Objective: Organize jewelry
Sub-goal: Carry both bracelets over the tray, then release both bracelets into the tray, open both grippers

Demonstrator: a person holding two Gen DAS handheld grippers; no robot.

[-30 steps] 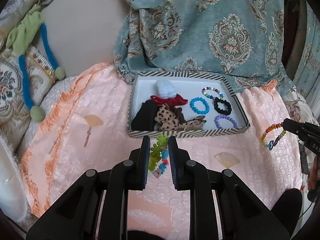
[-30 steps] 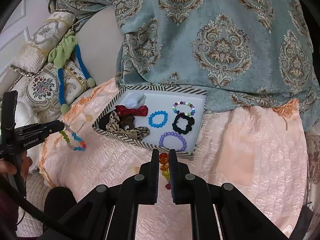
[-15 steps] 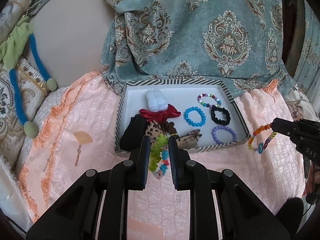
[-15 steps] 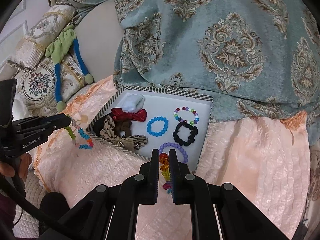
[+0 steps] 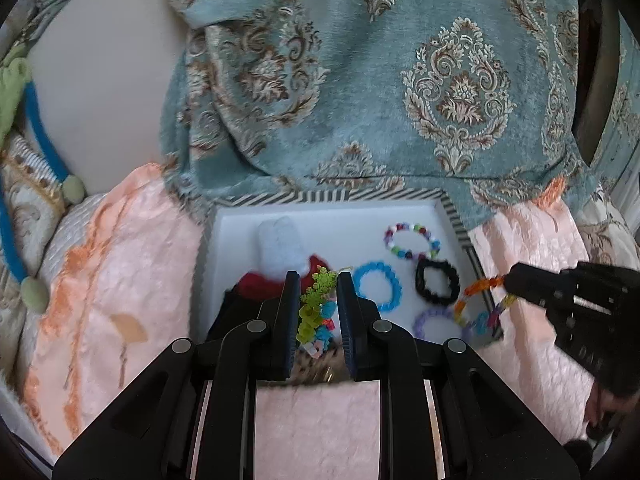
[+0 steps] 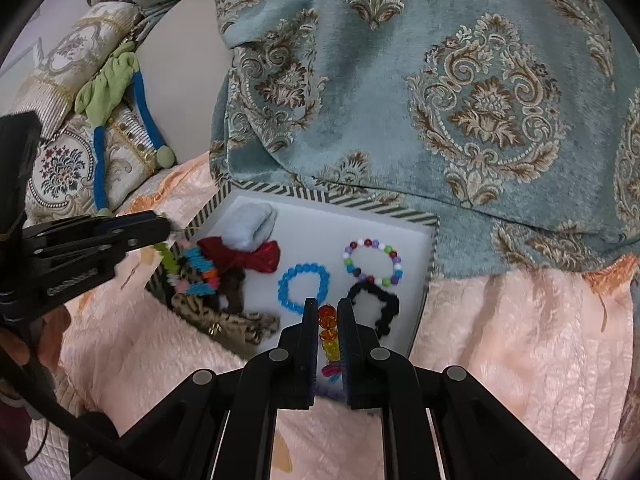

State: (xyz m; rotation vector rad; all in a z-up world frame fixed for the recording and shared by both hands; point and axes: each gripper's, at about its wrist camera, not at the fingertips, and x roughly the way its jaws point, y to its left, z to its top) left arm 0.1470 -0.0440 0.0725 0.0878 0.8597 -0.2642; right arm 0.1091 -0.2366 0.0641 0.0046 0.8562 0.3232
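left gripper (image 5: 318,300) clamped on green bracelet (image 5: 314,306), held over tray (image 5: 328,197) front left | right gripper (image 6: 329,320) clamped on orange bracelet (image 6: 328,334), over tray's front right | purple bracelet (image 5: 434,322) partly hidden behind it | bows (image 6: 224,316) under left gripper blurred
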